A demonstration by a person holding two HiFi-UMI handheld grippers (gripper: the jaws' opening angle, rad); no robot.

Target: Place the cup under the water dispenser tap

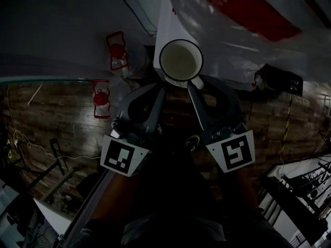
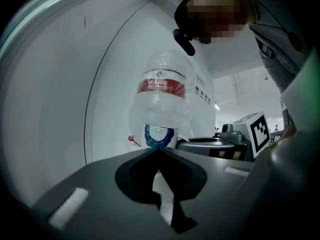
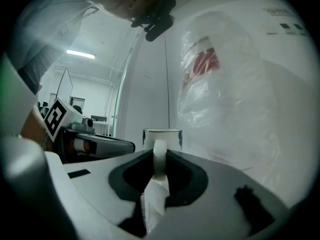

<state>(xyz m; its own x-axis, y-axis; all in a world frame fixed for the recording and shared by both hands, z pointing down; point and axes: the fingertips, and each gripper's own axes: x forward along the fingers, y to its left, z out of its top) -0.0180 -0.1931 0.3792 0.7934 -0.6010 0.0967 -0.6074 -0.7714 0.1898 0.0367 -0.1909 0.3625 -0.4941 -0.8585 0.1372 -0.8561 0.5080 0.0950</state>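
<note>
Right gripper view shows my right gripper [image 3: 159, 160] clamped on the handle [image 3: 159, 151] of the cup [image 3: 163, 136], so I carry it slowly, rim level.

Cup [image 1: 180, 61] sits close against the white dispenser front [image 1: 162, 19], with little gap ahead. The plastic-wrapped water bottle [image 1: 243, 30] crowds its right side. The left gripper [image 1: 160, 90] blocks the near left. The far red tap [image 1: 117, 49] and near red tap [image 1: 101, 98] stand further left, with open room over the wooden floor [image 1: 51, 118].
</note>
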